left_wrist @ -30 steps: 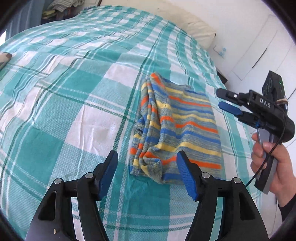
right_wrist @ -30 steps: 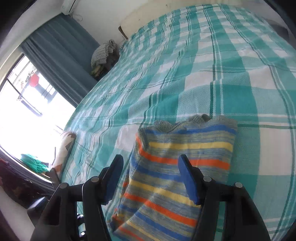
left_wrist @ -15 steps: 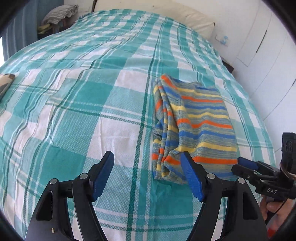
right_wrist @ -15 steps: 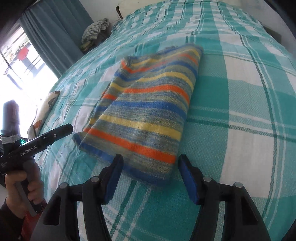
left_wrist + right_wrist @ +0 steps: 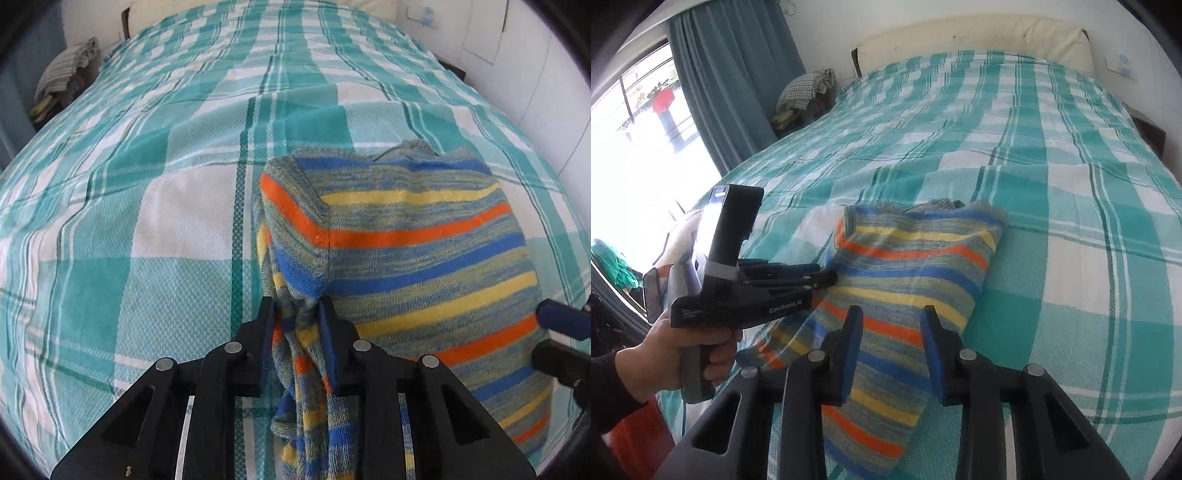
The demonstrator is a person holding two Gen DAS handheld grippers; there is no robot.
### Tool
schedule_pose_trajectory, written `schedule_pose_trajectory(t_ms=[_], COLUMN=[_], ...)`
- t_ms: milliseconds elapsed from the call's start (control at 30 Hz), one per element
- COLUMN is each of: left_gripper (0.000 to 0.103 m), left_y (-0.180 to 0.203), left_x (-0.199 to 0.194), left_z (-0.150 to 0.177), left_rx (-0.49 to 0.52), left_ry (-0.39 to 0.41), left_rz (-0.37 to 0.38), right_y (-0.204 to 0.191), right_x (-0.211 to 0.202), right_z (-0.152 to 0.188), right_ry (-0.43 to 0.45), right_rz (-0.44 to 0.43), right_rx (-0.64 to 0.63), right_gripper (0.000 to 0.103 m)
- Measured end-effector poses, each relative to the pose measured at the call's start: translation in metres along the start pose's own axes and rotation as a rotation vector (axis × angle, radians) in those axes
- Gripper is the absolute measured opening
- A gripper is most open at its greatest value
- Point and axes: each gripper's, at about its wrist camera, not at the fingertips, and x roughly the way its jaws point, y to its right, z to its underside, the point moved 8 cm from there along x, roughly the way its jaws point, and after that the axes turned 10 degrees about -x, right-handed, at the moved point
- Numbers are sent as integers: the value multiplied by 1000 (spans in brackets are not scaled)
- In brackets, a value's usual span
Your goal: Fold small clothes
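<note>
A folded striped knit garment [image 5: 413, 236], blue, orange, yellow and grey, lies on the teal checked bedspread [image 5: 155, 206]. My left gripper [image 5: 297, 314] is shut on the garment's near left edge, with bunched fabric hanging between its blue pads. In the right wrist view the garment [image 5: 916, 258] lies ahead, and my right gripper [image 5: 891, 332] is open, its jaws straddling the near right part of the garment just above it. The left gripper [image 5: 823, 277] shows there from the side, clamped on the garment's left edge.
A cream headboard [image 5: 975, 40] stands at the far end of the bed. A pile of clothes [image 5: 807, 88] sits by the teal curtain [image 5: 738, 74] and bright window on the left. White wall and cupboard doors [image 5: 532, 66] run along the right.
My left gripper moved right onto the garment's left edge and shut on it. My right gripper came forward so the garment lies between its open jaws.
</note>
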Motion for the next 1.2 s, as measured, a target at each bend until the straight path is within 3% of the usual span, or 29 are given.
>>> schedule_pose_trajectory(t_ms=[67, 100, 167, 200, 233, 300, 367, 400, 467, 600, 633, 667, 733, 767, 867, 1033, 1100, 1200], left_gripper=[25, 28, 48, 51, 58, 73, 90, 92, 92, 91, 78, 40, 23, 19, 17, 17, 18, 38], left_y=[1, -1, -15, -24, -32, -43, -45, -41, -29, 1, 9, 17, 25, 25, 25, 33, 32, 27], left_x=[-1, -5, -16, -23, -31, -44, -50, -48, -37, -9, -6, -5, -6, -11, -44, -112, -123, -99], left_z=[-1, -3, -4, -5, -4, 0, 8, 12, 20, 28, 28, 27, 24, 21, 6, -30, -37, -23], left_rx=[13, 1, -72, -115, -151, -204, -250, -263, -247, -152, -141, -130, -126, -128, -120, -92, -113, -122], left_ry=[-1, -3, -2, 6, 17, 22, -1, -26, -80, -121, -117, -124, -138, -130, -65, 65, 66, -22], left_rz=[-8, -1, 19, 35, 53, 119, 232, 282, 312, 266, 263, 278, 259, 259, 303, 345, 362, 295], right_y=[4, 7, 9, 10, 11, 14, 24, 30, 44, 55, 51, 45, 37, 32, 21, -4, -9, -4], right_x=[44, 50, 43, 36, 25, -2, -24, -29, -25, 15, 32, 51, 65, 65, 41, -19, -39, -42], right_z=[29, 33, 29, 27, 25, 21, 21, 22, 26, 29, 29, 31, 27, 22, 2, -47, -63, -63], right_ry=[-152, -142, -106, -98, -73, -1, 52, 63, 44, 21, 4, -28, -41, -43, 0, 143, 183, 157], right_rz=[14, 27, 29, 27, 26, 22, 25, 13, -21, -134, -186, -232, -164, -139, -92, -105, -109, -123], right_rx=[9, 13, 27, 46, 66, 93, 126, 148, 206, 329, 359, 384, 357, 331, 259, 165, 153, 213], right_gripper=[34, 34, 34, 38, 43, 66, 77, 77, 77, 74, 71, 59, 42, 35, 26, 25, 25, 29])
